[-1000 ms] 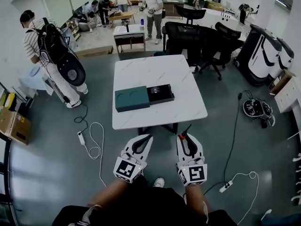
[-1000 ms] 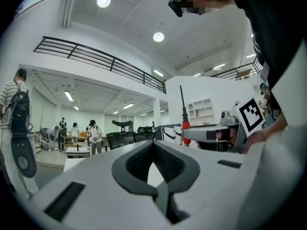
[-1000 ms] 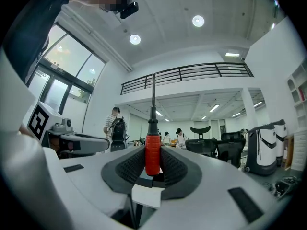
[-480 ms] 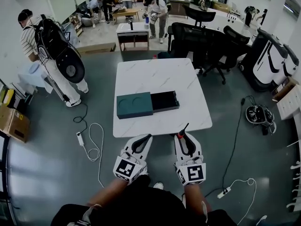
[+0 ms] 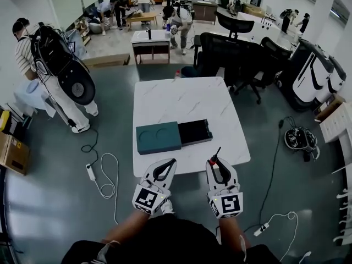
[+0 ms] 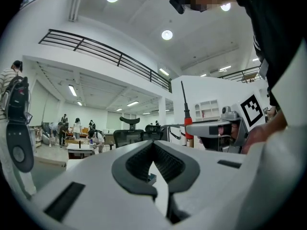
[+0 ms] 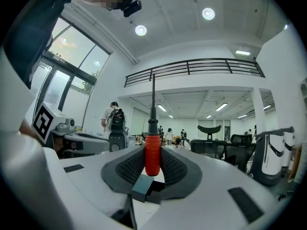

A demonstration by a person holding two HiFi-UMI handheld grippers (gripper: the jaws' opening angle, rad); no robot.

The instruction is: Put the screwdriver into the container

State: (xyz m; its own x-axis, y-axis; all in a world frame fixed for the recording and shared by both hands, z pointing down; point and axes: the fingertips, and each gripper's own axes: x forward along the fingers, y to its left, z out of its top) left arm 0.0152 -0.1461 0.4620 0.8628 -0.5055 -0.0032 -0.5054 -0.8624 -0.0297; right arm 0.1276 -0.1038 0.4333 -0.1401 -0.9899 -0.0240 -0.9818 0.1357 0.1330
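Left gripper (image 5: 169, 164) was held shut and empty at the table (image 5: 187, 98) edge, the container (image 5: 173, 136) seen at its 12 o'clock. Right gripper (image 5: 213, 161) was clamped on the screwdriver (image 7: 152, 153) by its red handle, shaft upright, the container at its 11 o'clock.

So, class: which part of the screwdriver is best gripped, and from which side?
The red handle, pinched across its sides as the right gripper holds it now. It is thick and fills the ribbed pads, while the thin shaft sticking out above would likely slip.
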